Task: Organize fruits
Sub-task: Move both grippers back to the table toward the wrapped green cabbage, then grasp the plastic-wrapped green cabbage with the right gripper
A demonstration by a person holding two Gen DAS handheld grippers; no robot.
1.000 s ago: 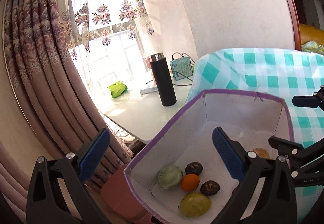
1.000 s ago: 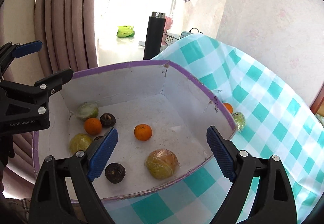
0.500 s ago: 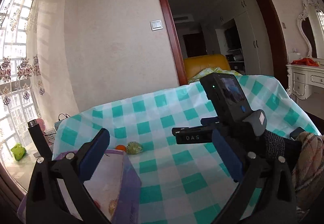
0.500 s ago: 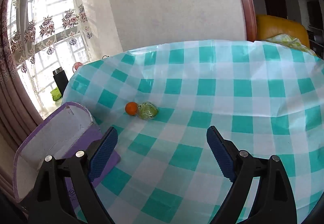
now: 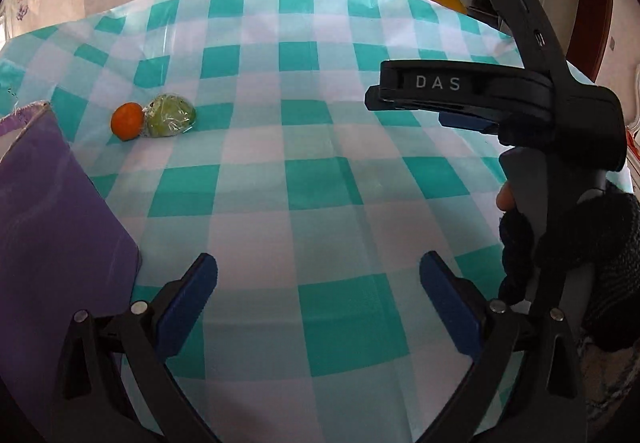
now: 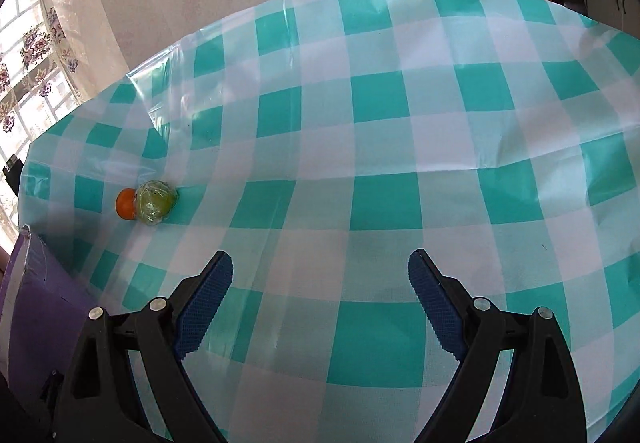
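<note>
Grippers both hang empty over the checked tablecloth (image 6: pixel 384 203), the left gripper (image 5: pixel 318 295) and the right gripper (image 6: pixel 320 283) each with jaws spread wide and nothing between them. Off to the far left lie two stray fruits touching each other, a small orange (image 5: pixel 127 121) and a green fruit in clear wrap (image 5: pixel 170 115), just beyond the purple box (image 5: pixel 52 227) at the left edge. Whichever gripper goes should probably take the wrapped one first, straddling its middle so the slippery film cannot squirt out, and close gently without nudging the orange
</note>
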